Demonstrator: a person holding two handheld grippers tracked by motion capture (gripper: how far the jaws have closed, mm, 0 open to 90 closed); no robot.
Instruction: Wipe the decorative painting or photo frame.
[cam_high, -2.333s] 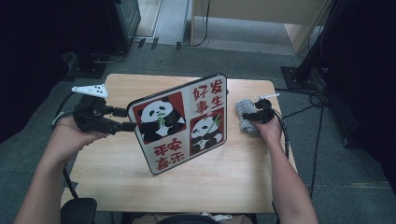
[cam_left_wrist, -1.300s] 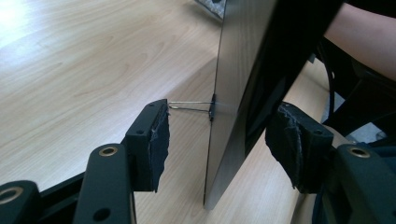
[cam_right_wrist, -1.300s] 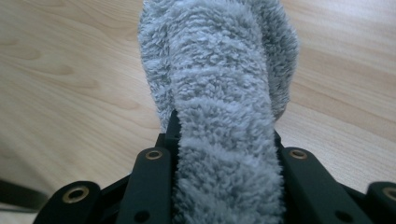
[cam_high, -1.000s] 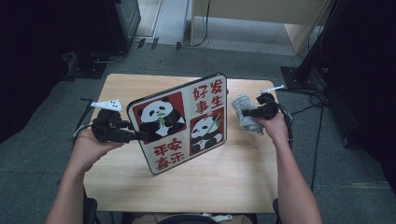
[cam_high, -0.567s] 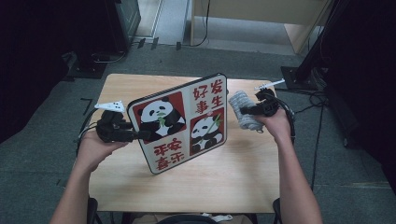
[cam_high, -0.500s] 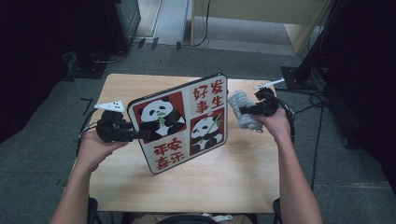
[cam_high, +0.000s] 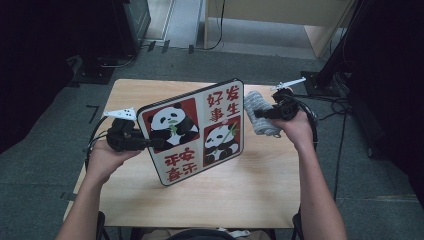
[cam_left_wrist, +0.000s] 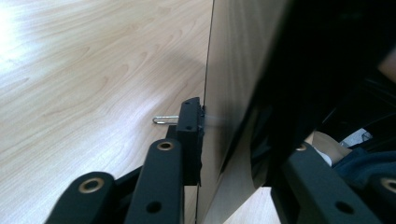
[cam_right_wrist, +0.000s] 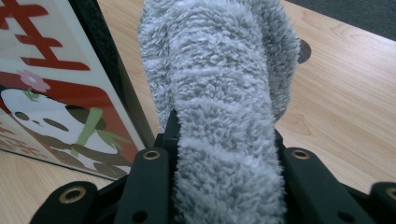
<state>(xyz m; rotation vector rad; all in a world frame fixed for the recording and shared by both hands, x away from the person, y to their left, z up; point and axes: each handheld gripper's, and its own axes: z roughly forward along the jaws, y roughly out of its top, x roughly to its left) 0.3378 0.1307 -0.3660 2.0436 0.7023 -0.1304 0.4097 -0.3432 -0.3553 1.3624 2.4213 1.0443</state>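
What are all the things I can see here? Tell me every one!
Panda board: one, red, white and black with two pandas and red writing, standing tilted on its edge at the middle of the table.
Fluffy cloth: one, grey, at the board's right side, lifted off the table.
Table: one, light wood, on a grey floor.
Cables: several, black, on the floor right of the table.
Left gripper: one, black, jaws just closing onto the board's left edge, one pad against its face.
Right gripper: one, black, shut on the fluffy cloth.
Forearms: two, coming in from the bottom.
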